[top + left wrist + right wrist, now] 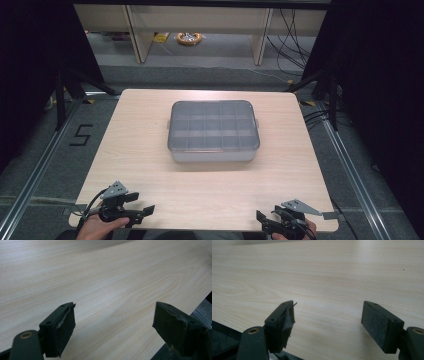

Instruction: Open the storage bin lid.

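Observation:
A grey see-through compartment box (214, 131) with its lid shut sits in the middle of the light wooden table (150, 165). My left gripper (142, 204) rests at the front left corner, held by a hand, its jaws pointing right. In the left gripper view the left gripper (115, 305) stands open over bare wood with nothing between the pads. At the front right corner my right gripper (261, 224) points left. In the right gripper view the right gripper (328, 302) is also open and holds nothing. Both are far from the box.
The table's front edge runs just beneath both grippers. A black "5" (81, 135) is marked on the grey floor to the left. Black stand legs (70, 87) flank the table, and cables (292, 45) and a yellow reel (189, 38) lie behind it.

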Demonstrator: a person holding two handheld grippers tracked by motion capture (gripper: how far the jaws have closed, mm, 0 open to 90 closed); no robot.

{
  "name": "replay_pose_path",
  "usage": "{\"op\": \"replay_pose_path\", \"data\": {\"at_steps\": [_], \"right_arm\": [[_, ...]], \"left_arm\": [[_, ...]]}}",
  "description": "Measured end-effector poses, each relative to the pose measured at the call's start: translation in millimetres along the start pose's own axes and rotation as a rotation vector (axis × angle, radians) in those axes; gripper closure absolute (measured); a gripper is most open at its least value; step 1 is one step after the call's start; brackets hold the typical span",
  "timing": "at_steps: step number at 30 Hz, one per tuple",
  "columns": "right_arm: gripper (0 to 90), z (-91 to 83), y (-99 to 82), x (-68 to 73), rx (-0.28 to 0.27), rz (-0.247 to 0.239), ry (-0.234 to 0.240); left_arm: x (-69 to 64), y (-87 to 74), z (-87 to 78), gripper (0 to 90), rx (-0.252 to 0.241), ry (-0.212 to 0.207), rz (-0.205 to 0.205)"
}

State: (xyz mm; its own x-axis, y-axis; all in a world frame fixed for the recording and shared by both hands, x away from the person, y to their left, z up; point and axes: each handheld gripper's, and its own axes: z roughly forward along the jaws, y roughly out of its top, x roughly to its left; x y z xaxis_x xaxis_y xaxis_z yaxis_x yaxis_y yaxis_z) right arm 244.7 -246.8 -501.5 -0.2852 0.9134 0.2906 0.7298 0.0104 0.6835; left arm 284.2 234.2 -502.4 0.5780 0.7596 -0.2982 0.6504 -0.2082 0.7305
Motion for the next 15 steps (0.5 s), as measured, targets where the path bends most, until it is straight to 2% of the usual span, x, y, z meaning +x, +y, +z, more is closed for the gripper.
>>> {"op": "replay_pose_path", "data": {"at_steps": [1,2,6,9,12,14,15], "right_arm": [[27.6,-1.2,0.5,-0.1,0.013,-0.002,-0.009],[27.5,-0.9,1.1,-2.7,0.006,-0.033,-0.008],[27.6,-1.3,1.3,-2.4,0.006,-0.035,-0.013],[27.5,0.4,1.5,-3.3,-0.001,-0.042,-0.02],[27.5,-0.5,1.5,-3.8,0.002,-0.039,-0.018],[27.5,-1.6,1.5,-0.8,0.012,0.006,-0.009],[27.5,-1.4,1.4,-1.1,0.013,0.008,-0.009]], "left_arm": [[0.1,0.0,0.0,17.2,0.003,0.0,-0.002],[0.0,0.1,0.0,17.2,0.002,0.004,0.001],[0.3,0.2,0.7,17.2,0.008,-0.014,-0.007],[1.3,0.6,0.4,17.2,0.008,-0.004,-0.004],[2.0,0.4,0.4,17.2,0.009,-0.014,-0.014],[2.3,0.7,0.6,17.2,0.006,-0.02,-0.016],[2.2,0.7,0.7,17.3,0.01,-0.025,-0.016]]}}
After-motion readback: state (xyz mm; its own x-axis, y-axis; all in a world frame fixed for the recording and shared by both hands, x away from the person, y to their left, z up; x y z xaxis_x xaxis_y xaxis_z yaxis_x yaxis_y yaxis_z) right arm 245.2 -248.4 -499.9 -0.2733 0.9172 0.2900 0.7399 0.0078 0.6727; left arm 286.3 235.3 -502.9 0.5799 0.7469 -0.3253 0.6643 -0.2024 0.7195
